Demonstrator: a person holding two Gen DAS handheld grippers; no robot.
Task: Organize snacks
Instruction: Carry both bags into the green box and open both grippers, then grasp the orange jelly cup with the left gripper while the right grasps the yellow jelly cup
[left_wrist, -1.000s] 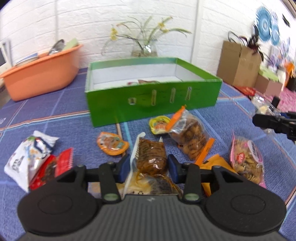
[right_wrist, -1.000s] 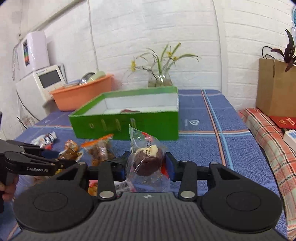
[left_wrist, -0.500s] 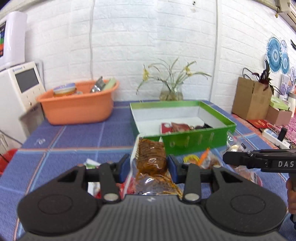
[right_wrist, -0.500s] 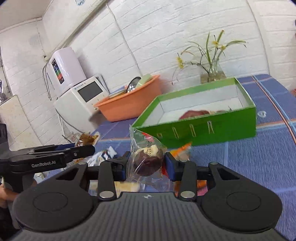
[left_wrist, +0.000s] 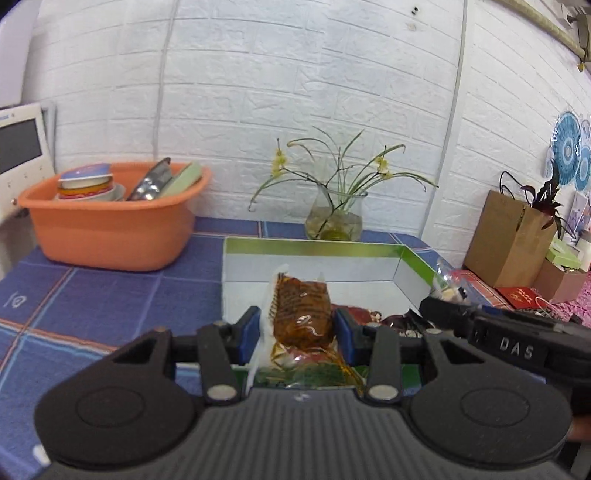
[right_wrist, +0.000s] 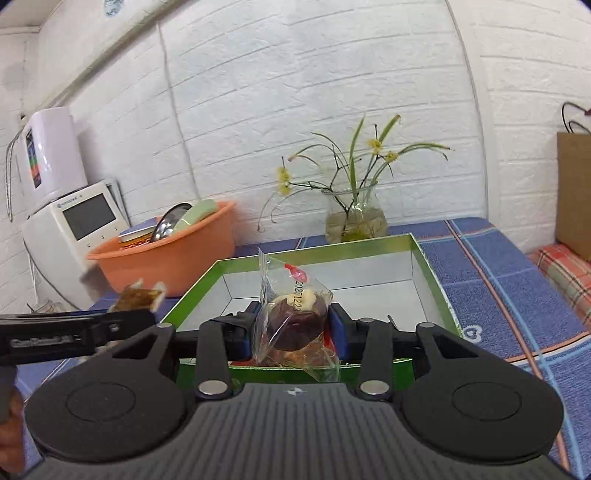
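Observation:
My left gripper (left_wrist: 297, 328) is shut on a clear packet of brown snack (left_wrist: 301, 314) and holds it above the near edge of the green box (left_wrist: 314, 249). A few dark and red packets (left_wrist: 364, 314) lie inside the box. My right gripper (right_wrist: 291, 326) is shut on a clear bag with a chocolate cake (right_wrist: 295, 321), also above the green box (right_wrist: 432, 273). The right gripper shows in the left wrist view (left_wrist: 443, 295), over the box's right side. The left gripper shows in the right wrist view (right_wrist: 142, 299), left of the box.
An orange basin (left_wrist: 110, 229) with dishes stands back left on the blue checked tablecloth (left_wrist: 92, 299). A glass vase with flowers (left_wrist: 334, 218) stands behind the box. A white appliance (right_wrist: 70, 236) is far left. A brown paper bag (left_wrist: 509, 240) is at right.
Both grippers have risen and moved forward with their snacks, from above the loose snack pile to over the green box. The box now looks closer and seen from above.

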